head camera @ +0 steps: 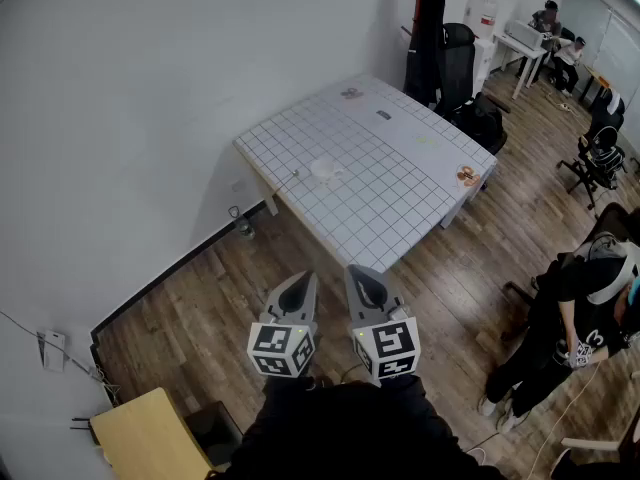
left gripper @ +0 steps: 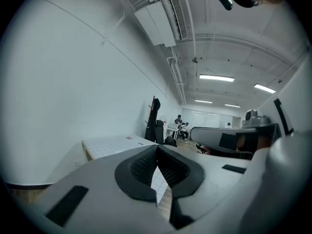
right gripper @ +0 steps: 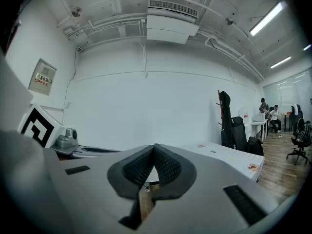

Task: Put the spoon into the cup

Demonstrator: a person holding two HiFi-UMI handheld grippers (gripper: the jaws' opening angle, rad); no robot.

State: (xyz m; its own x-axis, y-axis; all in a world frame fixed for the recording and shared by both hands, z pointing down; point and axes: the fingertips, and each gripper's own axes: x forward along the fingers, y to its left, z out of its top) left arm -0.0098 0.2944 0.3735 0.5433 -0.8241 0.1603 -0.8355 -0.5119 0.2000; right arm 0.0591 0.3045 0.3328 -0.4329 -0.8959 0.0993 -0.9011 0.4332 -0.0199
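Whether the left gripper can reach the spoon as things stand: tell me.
Probably not from here. The left gripper hangs over the floor, well short of the table, where the spoon lies beside the cup. Nothing stands in between, so a step closer should do; its jaws are shut.

A white gridded table (head camera: 390,208) stands on the wooden floor (head camera: 190,318) near the wall (head camera: 150,88). A black chair (head camera: 458,58) is behind it. A person (head camera: 565,318) stands at right.
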